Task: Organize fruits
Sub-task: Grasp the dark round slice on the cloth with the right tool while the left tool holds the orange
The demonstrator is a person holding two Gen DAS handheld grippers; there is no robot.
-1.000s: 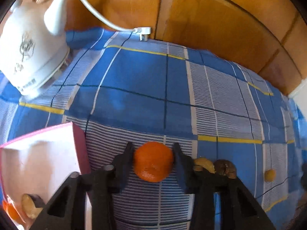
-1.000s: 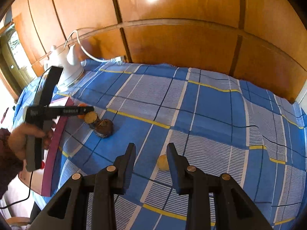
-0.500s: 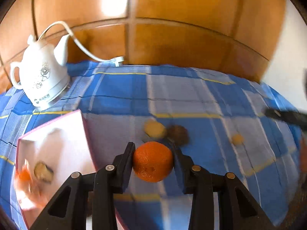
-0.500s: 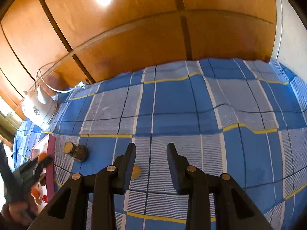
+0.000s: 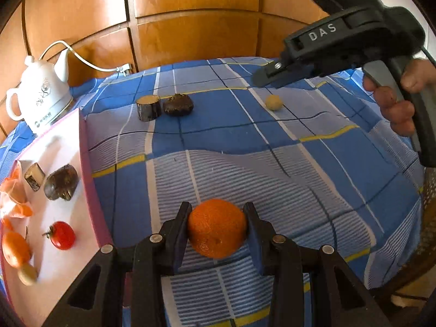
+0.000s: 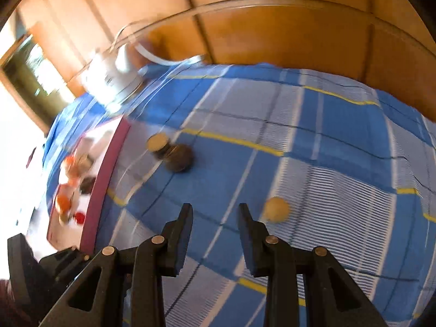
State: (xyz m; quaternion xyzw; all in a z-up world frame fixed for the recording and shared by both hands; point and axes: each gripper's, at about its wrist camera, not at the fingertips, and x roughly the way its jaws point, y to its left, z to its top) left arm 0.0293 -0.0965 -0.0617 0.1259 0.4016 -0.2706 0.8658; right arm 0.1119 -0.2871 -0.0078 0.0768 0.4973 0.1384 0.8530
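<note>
My left gripper (image 5: pixel 216 215) is shut on an orange (image 5: pixel 216 228) and holds it above the blue checked cloth, just right of the pink-rimmed white tray (image 5: pixel 84 147). The tray holds a cherry tomato (image 5: pixel 62 235), a dark fruit (image 5: pixel 61 182), a cut piece and orange fruits. On the cloth lie a dark cylinder piece (image 5: pixel 148 107), a dark round fruit (image 5: pixel 178 104) and a small yellow fruit (image 5: pixel 273 102). My right gripper (image 6: pixel 215 218) is open and empty; the small yellow fruit (image 6: pixel 276 208) lies just right of its fingers. It also shows in the left wrist view (image 5: pixel 272 75).
A white kettle (image 5: pixel 41 100) with a cord stands at the back left by the wooden wall panels (image 5: pixel 190 27). The tray (image 6: pixel 109 169) shows blurred at the left in the right wrist view. The cloth's edge falls off at the right.
My left gripper has pulled back and up with the orange, so more of the tray and cloth shows. My right gripper has swung down and left toward the small yellow fruit.
</note>
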